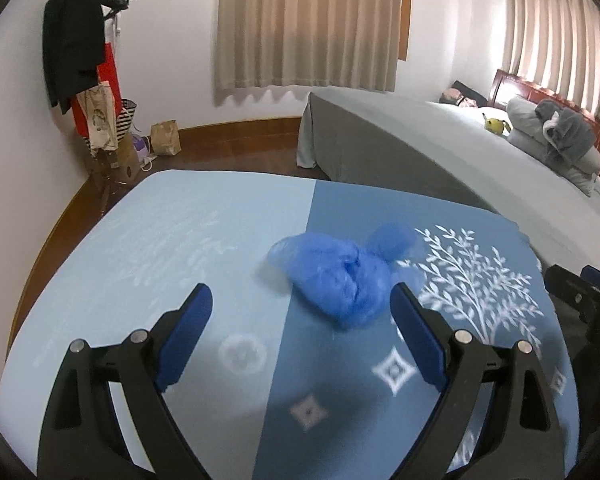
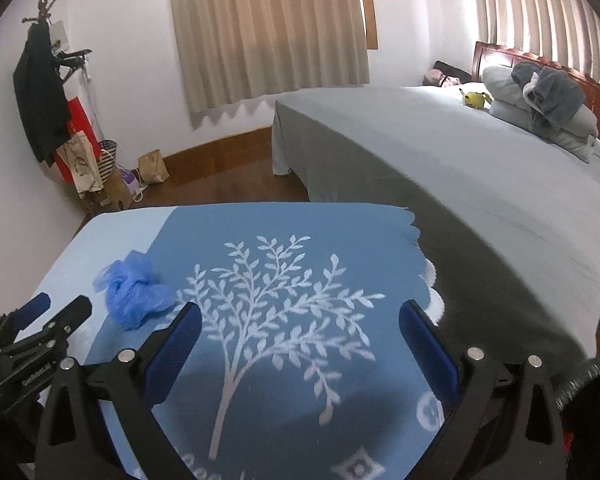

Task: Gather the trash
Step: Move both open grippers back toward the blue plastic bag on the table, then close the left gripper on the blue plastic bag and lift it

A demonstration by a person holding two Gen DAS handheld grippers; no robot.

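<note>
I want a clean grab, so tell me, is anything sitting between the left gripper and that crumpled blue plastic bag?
Nothing visible. The left gripper is open, and only bare blue tablecloth lies between its fingers and the blue plastic bag just ahead.

My claw pads (image 1: 186, 336) dark blue, crumpled bag (image 1: 340, 276) bright blue, tablecloth (image 2: 292, 420) two-tone blue with white tree print, curtains (image 1: 308, 24) beige, bedspread (image 2: 440, 168) grey.
</note>
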